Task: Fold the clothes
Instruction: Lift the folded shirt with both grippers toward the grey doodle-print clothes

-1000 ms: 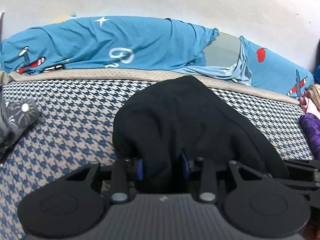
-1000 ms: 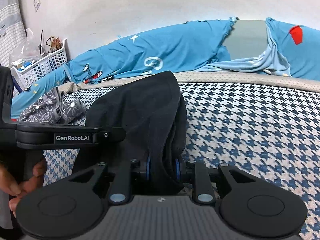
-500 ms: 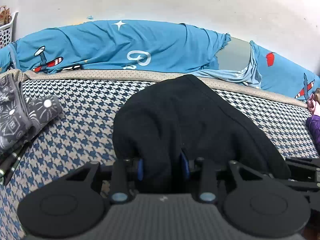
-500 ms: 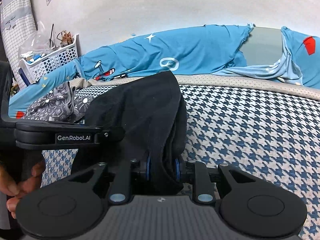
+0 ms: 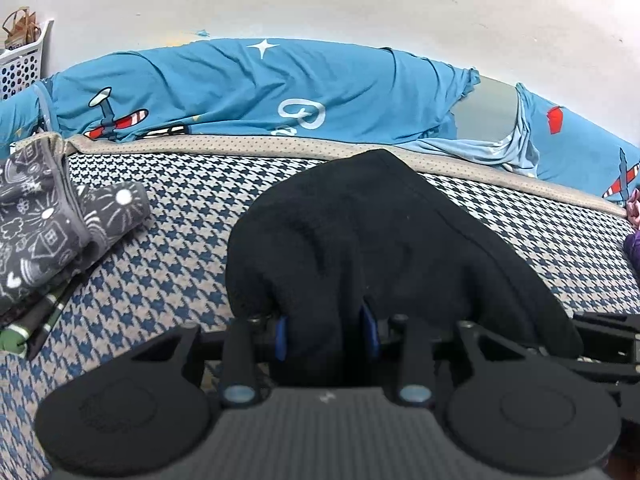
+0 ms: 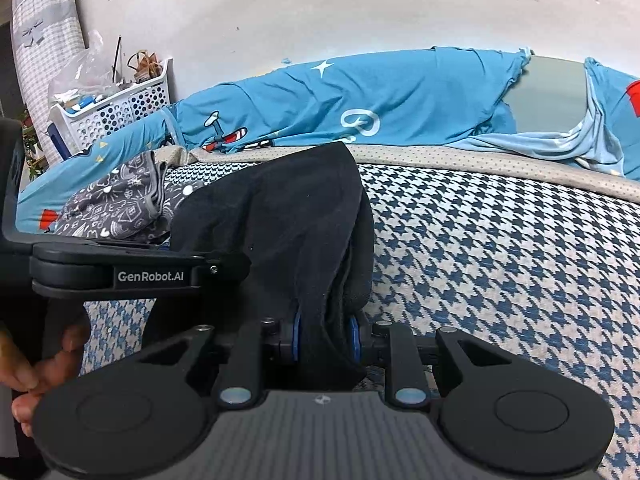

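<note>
Fabric here is a soft black fleece-like garment (image 5: 372,248), bunched up and clenched in both the left tongs (image 5: 325,338) and the right tongs (image 6: 322,338), draping ahead of them over the blue-and-cream houndstooth bed cover (image 5: 168,264). Looks light and floppy, so it'll probably sag between grips; I'd pinch at edges or corners, not mid-panel. Grey patterned clothes (image 5: 44,236) sit off to the left.
</note>
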`<control>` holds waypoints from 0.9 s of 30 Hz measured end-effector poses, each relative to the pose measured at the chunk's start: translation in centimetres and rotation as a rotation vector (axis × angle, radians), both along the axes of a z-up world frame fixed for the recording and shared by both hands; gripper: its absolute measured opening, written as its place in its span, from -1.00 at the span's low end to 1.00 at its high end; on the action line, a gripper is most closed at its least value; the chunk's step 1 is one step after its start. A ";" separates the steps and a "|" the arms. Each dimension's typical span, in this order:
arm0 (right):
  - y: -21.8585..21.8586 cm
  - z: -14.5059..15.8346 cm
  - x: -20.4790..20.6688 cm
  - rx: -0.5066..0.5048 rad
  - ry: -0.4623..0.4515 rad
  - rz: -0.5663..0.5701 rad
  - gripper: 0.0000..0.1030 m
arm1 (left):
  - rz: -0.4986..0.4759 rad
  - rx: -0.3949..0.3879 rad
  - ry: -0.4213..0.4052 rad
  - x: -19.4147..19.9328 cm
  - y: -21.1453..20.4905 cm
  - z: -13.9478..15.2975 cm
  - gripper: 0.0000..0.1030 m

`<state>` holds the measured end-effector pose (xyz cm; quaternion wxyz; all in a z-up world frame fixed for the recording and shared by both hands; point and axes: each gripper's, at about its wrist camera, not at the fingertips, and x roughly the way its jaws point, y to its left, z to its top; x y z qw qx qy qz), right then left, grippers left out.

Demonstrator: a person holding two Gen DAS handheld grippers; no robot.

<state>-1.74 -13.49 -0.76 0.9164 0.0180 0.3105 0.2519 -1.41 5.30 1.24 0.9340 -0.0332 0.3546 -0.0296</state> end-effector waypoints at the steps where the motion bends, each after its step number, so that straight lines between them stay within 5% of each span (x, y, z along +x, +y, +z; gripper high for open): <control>1: 0.2 0.0 0.0 0.002 0.000 0.002 -0.56 | 0.002 0.002 -0.001 0.0 0.1 0.0 -0.37; 27: 4.7 1.2 -0.5 0.041 -0.035 0.117 -0.56 | 0.106 0.026 -0.043 -2.4 5.3 1.7 -0.37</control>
